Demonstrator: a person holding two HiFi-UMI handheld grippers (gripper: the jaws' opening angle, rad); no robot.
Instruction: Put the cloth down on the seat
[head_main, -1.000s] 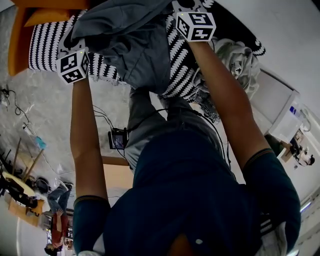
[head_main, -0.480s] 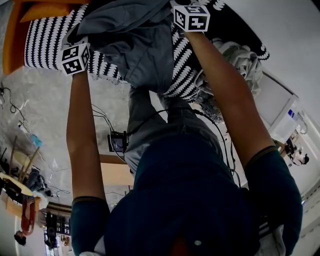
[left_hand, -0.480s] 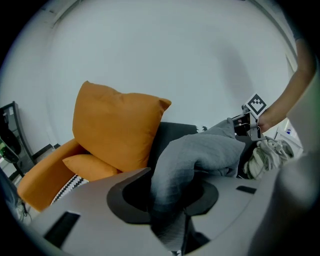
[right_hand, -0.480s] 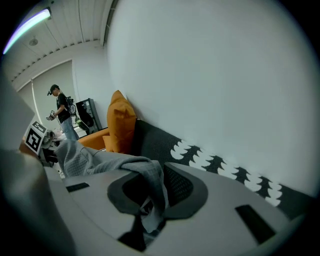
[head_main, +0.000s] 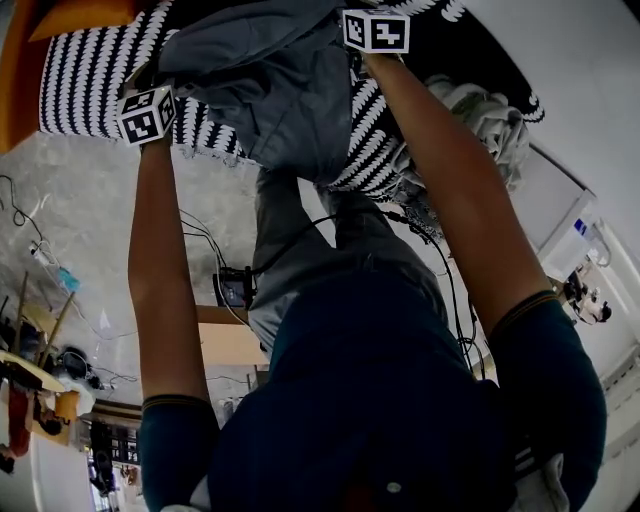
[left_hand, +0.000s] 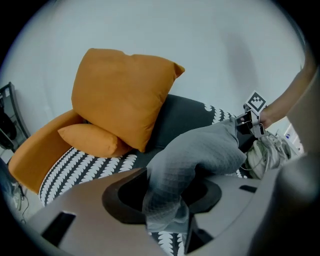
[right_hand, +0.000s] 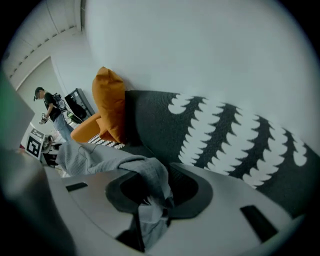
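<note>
I hold a grey waffle-textured cloth (head_main: 285, 90) stretched between my two tools above the black-and-white patterned sofa seat (head_main: 90, 85). My left tool (left_hand: 166, 227) points down at the seat near its front edge. Its jaws have just been opening and now stand wide apart, and one end of the cloth hangs loose in the gap without being pinched. From there the cloth rises in a rumpled hump and runs across to my right tool (right_hand: 151, 227). That tool's jaws have also just been opening. They are parted, and the other end of the cloth droops between them, frayed at its edge.

In the head view the cloth covers the middle of the seat, and its lower part reaches the seat's front edge. I cannot tell whether it already lies flat on the cushion.

A large orange square cushion (left_hand: 120, 95) leans on the dark backrest (right_hand: 225, 135) at the seat's left end. A smaller orange cushion (left_hand: 90, 140) lies at its foot, just beside the orange armrest (left_hand: 35, 155). At the seat's right end, near my right arm, sits a pale bundle of knotted fabric (head_main: 480, 110). A small black device with cables (head_main: 232, 287) lies on the grey floor (head_main: 80, 220) in front of the sofa.
</note>
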